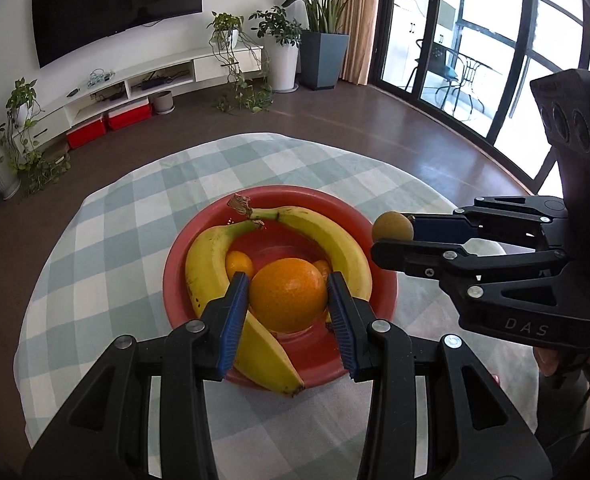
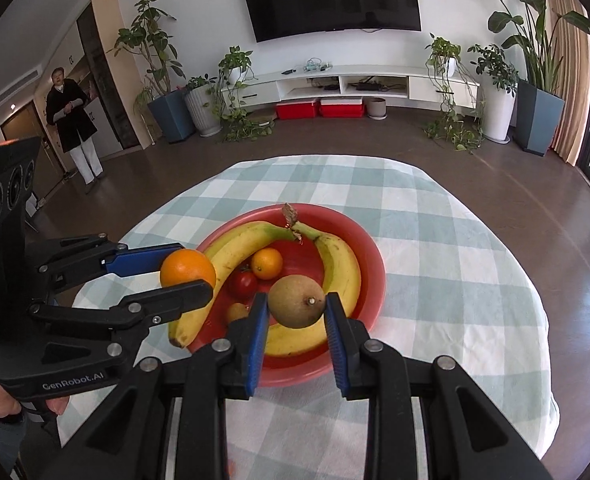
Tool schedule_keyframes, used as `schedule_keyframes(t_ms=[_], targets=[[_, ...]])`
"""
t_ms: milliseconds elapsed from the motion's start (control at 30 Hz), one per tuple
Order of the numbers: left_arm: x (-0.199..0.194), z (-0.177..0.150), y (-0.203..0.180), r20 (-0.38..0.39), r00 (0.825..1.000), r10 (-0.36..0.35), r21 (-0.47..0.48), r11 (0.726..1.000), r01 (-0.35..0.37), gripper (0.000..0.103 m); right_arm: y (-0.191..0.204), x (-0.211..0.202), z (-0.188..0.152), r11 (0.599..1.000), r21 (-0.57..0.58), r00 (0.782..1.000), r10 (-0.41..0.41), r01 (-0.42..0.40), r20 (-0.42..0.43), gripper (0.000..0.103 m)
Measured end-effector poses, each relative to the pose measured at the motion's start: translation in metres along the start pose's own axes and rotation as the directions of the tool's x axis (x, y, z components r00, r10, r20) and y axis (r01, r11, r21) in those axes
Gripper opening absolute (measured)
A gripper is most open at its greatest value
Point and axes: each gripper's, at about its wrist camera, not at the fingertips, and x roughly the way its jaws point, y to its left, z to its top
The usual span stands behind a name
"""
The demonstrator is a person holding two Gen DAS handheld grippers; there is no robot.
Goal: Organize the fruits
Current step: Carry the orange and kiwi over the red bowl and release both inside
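left gripper (image 1: 289, 298) pinches the orange (image 1: 288, 294), right gripper (image 2: 297, 308) clamps the brown fruit (image 2: 297, 301) — both held above the red bowl (image 2: 369, 256), which lies directly below and ahead, equally near either hand.

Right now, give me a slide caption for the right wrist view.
Right gripper holds a brown fruit above the red bowl of bananas.
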Motion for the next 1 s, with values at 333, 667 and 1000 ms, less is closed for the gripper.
schedule_keyframes(t_ms=[333, 667, 1000], targets=[[0.037, -0.016, 0.010, -0.016, 1.000, -0.005, -0.014, 1.000, 0.005, 0.038, -0.004, 0.040, 0.003, 1.000, -0.024, 0.999, 0.002, -0.003, -0.047, 0.031], [0.031, -0.019, 0.015, 0.001, 1.000, 0.011, -0.028, 1.000, -0.011, 0.053, -0.003, 0.051, 0.002, 0.999, -0.039, 0.997, -0.015, 0.012, -0.071, 0.031], [0.020, -0.021, 0.017, 0.020, 1.000, 0.003, -0.049, 0.999, -0.002, 0.062, -0.004, 0.047, 0.002, 0.999, -0.040, 0.997, -0.017, 0.014, -0.077, 0.035]])
